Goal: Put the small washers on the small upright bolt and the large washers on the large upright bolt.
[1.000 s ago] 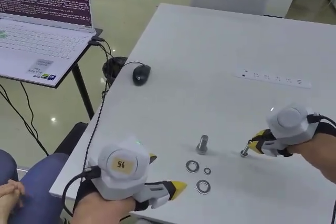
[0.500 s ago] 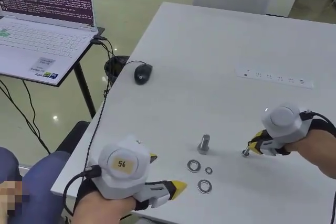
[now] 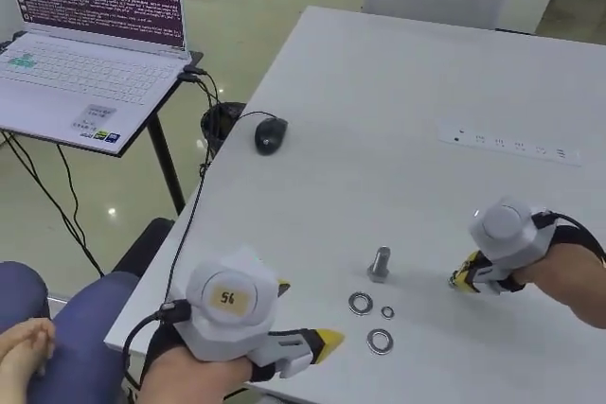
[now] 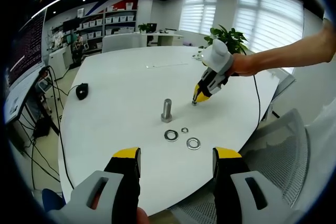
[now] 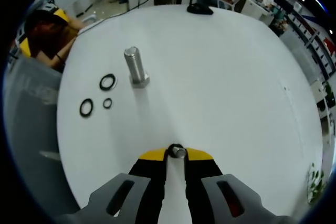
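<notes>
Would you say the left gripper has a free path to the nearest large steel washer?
Probably yes: the open left gripper faces the large steel ring washer, with only bare white table between them.

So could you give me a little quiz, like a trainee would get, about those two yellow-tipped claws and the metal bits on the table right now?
1. True or false: the left claw is open and holds nothing.
2. Pick one: what is the right claw shut on? A) the small silver bolt; B) one of the washers; C) nothing.
3. Fill in: ___ flat metal ring washers lie on the white table beside the large upright silver bolt.

Key: 1 true. 2 A. 3 three, two large and one small.
</notes>
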{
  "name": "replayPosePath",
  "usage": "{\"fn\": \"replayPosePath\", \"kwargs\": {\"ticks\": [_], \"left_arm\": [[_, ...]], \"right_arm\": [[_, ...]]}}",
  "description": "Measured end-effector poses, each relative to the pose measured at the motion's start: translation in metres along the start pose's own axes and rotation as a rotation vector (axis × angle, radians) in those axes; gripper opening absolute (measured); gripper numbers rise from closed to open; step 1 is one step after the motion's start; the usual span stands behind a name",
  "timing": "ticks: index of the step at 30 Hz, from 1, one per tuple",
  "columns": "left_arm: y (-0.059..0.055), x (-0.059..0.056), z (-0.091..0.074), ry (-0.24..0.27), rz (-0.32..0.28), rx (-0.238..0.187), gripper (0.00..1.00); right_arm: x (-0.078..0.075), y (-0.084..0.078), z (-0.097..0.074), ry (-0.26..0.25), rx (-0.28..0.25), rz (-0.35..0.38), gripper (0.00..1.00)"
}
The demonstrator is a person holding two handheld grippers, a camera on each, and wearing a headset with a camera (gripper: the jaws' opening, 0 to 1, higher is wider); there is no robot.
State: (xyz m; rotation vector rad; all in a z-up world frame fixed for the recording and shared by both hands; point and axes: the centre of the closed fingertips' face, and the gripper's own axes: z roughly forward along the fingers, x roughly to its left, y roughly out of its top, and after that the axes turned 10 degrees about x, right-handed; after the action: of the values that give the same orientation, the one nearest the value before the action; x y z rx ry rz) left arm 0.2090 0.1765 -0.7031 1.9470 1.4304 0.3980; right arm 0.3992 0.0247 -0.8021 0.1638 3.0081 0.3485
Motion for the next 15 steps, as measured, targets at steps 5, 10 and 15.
{"fn": "replayPosePath", "kwargs": {"ticks": [5,10,15], "left_arm": [[0.000,0.000,0.000,0.001,-0.001,0.001,0.54],[0.001,0.000,-0.001,0.003,0.002,0.000,0.54],[0.003,-0.001,-0.001,0.002,0.004,-0.007,0.54]], "right_arm": [[-0.002,-0.003,0.007,0.009,0.004,0.016,0.14],[-0.006,-0.003,-0.002,-0.011,-0.022,0.024,0.16],[-0.001,-0.021,-0.012,-0.024,-0.044,0.089,0.16]]}}
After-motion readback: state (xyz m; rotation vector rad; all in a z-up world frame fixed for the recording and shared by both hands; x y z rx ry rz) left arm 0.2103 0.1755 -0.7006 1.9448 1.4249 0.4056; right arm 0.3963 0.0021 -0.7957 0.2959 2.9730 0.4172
